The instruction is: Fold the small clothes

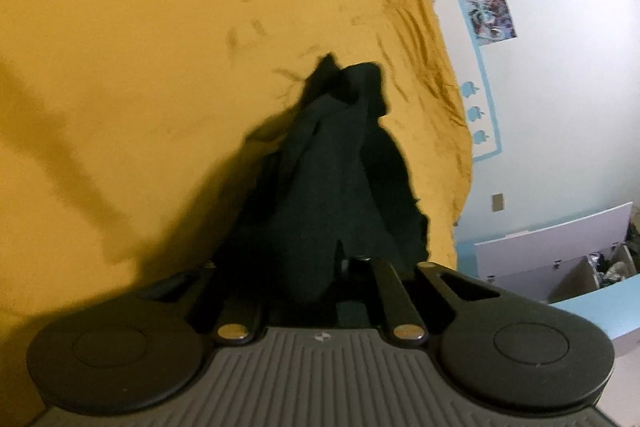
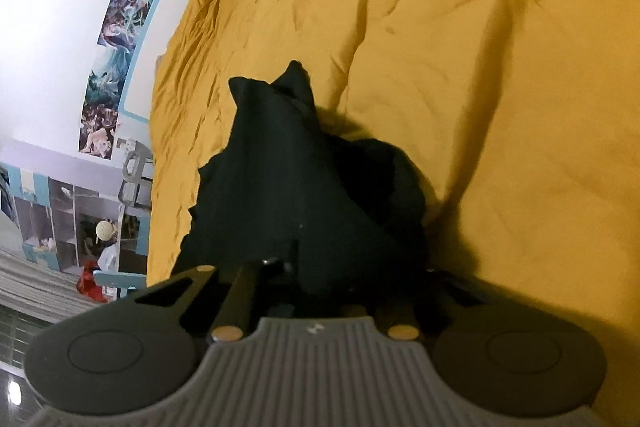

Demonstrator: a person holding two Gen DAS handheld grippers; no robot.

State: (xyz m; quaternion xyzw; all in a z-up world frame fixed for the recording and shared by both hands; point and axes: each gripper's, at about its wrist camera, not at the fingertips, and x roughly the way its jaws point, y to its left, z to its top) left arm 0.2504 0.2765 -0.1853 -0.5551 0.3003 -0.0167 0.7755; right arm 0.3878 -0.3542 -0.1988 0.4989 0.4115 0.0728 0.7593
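Note:
A small black garment (image 1: 336, 167) hangs bunched above the mustard-yellow bedspread (image 1: 140, 67). My left gripper (image 1: 340, 259) is shut on one edge of it; the cloth drapes over the fingers and hides the tips. In the right wrist view the same black garment (image 2: 288, 179) hangs in folds over the yellow bedspread (image 2: 500, 107). My right gripper (image 2: 296, 263) is shut on another edge, its fingertips buried in the fabric. The garment casts a dark shadow on the bed below.
The bed's edge runs along a white wall with posters (image 1: 484, 3) and blue trim. A white drawer unit (image 1: 560, 251) stands beside the bed. In the right wrist view, shelves with clutter (image 2: 80, 219) and a red object (image 2: 90, 283) sit on the floor.

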